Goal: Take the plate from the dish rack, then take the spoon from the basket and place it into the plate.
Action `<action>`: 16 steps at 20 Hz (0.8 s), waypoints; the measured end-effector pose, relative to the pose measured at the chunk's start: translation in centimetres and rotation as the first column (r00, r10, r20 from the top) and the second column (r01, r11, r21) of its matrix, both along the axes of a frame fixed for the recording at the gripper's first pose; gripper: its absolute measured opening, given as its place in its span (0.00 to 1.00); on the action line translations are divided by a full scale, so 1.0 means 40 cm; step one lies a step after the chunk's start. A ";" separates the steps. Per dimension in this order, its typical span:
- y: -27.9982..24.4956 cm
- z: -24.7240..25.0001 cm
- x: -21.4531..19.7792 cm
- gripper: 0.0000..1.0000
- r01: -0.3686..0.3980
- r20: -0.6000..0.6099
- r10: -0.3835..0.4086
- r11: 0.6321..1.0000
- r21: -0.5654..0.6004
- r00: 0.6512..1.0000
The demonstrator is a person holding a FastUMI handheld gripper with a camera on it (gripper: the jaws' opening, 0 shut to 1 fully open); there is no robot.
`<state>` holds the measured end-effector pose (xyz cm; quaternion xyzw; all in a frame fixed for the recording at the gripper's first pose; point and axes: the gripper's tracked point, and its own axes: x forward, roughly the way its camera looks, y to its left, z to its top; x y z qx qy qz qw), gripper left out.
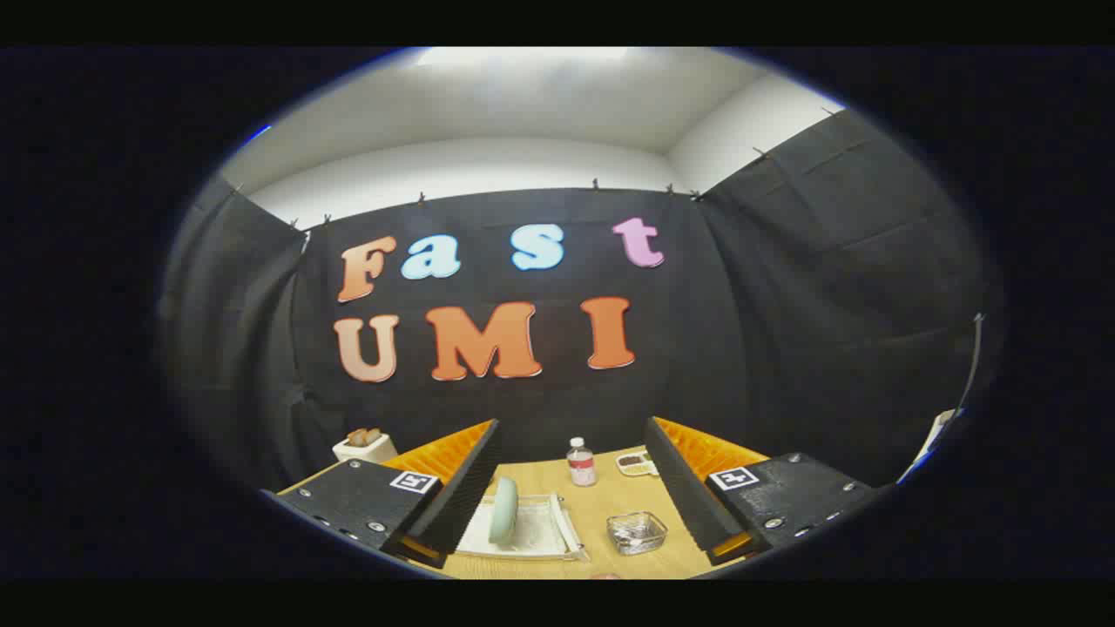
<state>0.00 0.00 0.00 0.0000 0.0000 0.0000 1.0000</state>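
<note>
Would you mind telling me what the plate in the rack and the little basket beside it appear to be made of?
The plate, upright in the white dish rack, looks like matte, pale green glazed ceramic or melamine. The basket looks like clear glass or plastic: the wooden table shows through it. The tongs stand open.

The rack [531, 531] lies between the fingers of the gripper [571, 488], which stand wide apart, but its left end is hidden behind the left finger [453, 488] and its near rim is cut off by the view's bottom. The plate [503, 510] stands on edge in it, so its face cannot be seen, and the contents of the basket [637, 532] just inside the right finger [688, 488] are too small and glinting to tell a spoon. Beyond the fingers, the bottle [581, 461] has an unreadable label, the tray [637, 463] holds dark bits too small to name, and the box [366, 446] left of the left finger is partly hidden by it.
</note>
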 end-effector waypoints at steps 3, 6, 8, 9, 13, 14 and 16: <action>0.025 0.016 0.001 0.97 -0.032 -0.022 0.032 0.999 0.004 0.999; 0.032 0.022 0.012 0.97 -0.039 -0.036 0.039 0.999 -0.021 0.999; 0.040 0.019 0.015 0.97 -0.042 -0.041 0.040 0.998 -0.037 0.998; 0.050 0.015 0.013 0.97 -0.053 -0.051 0.051 0.998 -0.038 0.997; 0.059 0.002 0.015 0.97 -0.075 -0.091 0.070 0.996 -0.046 0.993; 0.062 0.003 0.016 0.97 -0.078 -0.093 0.074 0.996 -0.043 0.993; 0.060 -0.002 0.019 0.97 -0.077 -0.106 0.073 0.996 -0.038 0.992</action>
